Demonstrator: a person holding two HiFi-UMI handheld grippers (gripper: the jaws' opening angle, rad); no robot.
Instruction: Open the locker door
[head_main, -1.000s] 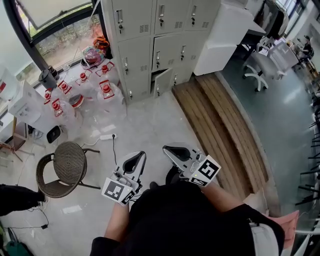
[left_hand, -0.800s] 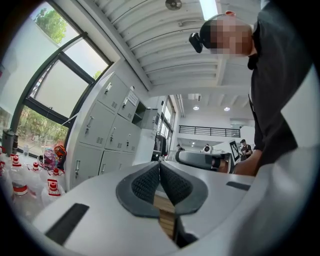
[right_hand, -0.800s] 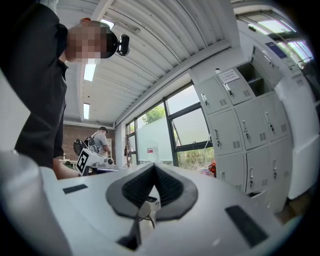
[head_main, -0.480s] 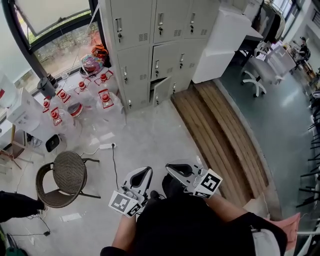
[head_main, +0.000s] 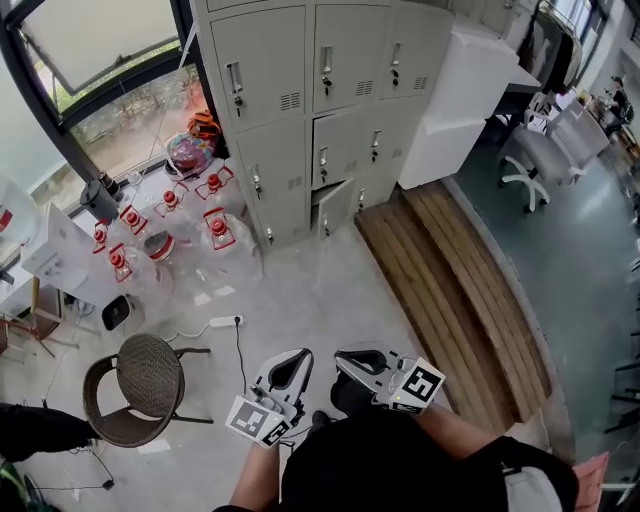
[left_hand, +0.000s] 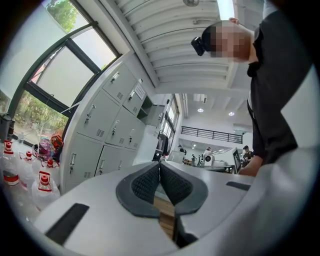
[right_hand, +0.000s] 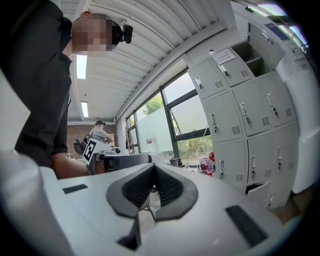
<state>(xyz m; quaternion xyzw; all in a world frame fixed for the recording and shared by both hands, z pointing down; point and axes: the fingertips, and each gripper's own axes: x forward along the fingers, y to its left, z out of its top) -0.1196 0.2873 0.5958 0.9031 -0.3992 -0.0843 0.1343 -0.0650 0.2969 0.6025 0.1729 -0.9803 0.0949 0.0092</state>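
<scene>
The locker door (head_main: 333, 206) that stands slightly ajar is in the bottom row of the grey locker bank (head_main: 330, 90), in the middle column, its free edge swung a little out from the frame; the doors around it are flush and shut. In the right gripper view the same ajar door (right_hand: 259, 189) shows low at the right of the bank. Left of the lockers, clear water jugs with red caps (head_main: 218, 232) crowd the floor under the window (head_main: 100, 60), and to the right a run of wooden boards (head_main: 450, 290) lies along the pale floor. Nearer the person, a white power strip (head_main: 224, 321) lies on the floor and a round wicker chair (head_main: 147, 375) stands at the left. Both tools are held low in front of the person's body, well apart from the lockers and pointing toward them. The left tool (head_main: 290, 362) is clenched, its ribbed pads meeting with nothing between them. The right tool (head_main: 352, 358), just beside it, is likewise clenched and empty.
</scene>
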